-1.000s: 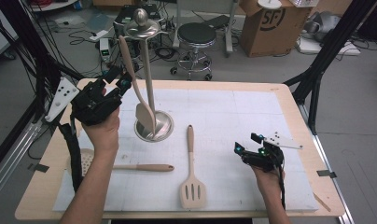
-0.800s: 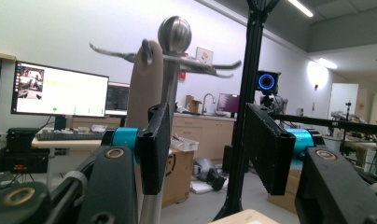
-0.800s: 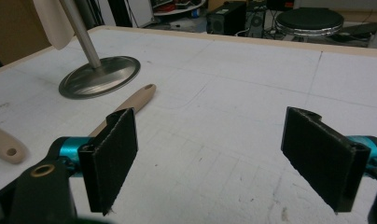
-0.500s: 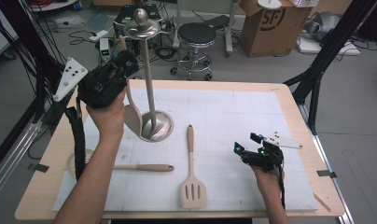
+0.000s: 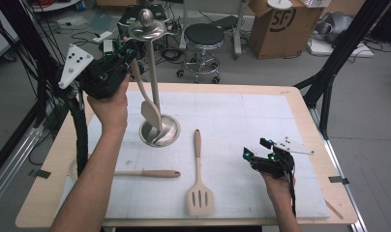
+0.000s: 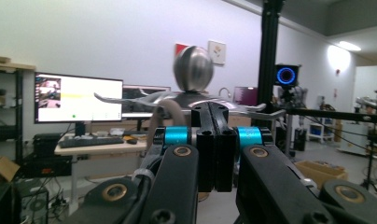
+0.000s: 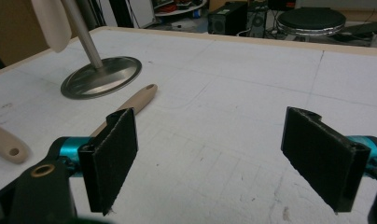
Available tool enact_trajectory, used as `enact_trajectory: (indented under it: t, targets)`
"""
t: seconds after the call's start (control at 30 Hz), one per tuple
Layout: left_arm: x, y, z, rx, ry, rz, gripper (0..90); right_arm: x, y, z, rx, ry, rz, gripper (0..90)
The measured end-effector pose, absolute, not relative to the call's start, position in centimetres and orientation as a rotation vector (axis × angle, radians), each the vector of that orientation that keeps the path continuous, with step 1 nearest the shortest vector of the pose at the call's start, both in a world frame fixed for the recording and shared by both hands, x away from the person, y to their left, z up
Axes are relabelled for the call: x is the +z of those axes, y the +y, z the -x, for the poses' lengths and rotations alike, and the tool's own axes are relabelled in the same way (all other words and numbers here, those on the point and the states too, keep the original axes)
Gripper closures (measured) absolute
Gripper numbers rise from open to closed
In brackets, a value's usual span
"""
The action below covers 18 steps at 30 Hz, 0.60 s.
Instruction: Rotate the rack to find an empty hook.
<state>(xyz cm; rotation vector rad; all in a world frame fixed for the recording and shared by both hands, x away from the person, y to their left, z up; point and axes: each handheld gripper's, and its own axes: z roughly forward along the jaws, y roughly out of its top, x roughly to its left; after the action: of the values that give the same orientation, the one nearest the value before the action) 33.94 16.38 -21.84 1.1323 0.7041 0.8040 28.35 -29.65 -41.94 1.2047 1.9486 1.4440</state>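
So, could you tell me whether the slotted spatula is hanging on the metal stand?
No, the slotted spatula lies flat on the white mat, apart from the metal stand.

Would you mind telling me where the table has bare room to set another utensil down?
The mat is bare across its far right, between the stand and the table's right edge. Crowded: the near left, where the slotted turner and a second utensil lie, and the near right by the right gripper.

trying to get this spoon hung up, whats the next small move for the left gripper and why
Probably ease the left gripper toward the steel stand's hook arms: it is shut on the beige spoon's handle, whose bowl hangs clear of the base and whose end sits level with the arms.
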Motion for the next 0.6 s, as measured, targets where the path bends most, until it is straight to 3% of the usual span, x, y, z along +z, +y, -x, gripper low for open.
enact_trajectory:
  t: [0.6]
  targets:
    - [-21.9, 17.7, -35.3, 0.802, 0.747, -1.087, 89.9, -42.0, -29.7, -28.3, 1.446, 1.948, -1.204, 17.6]
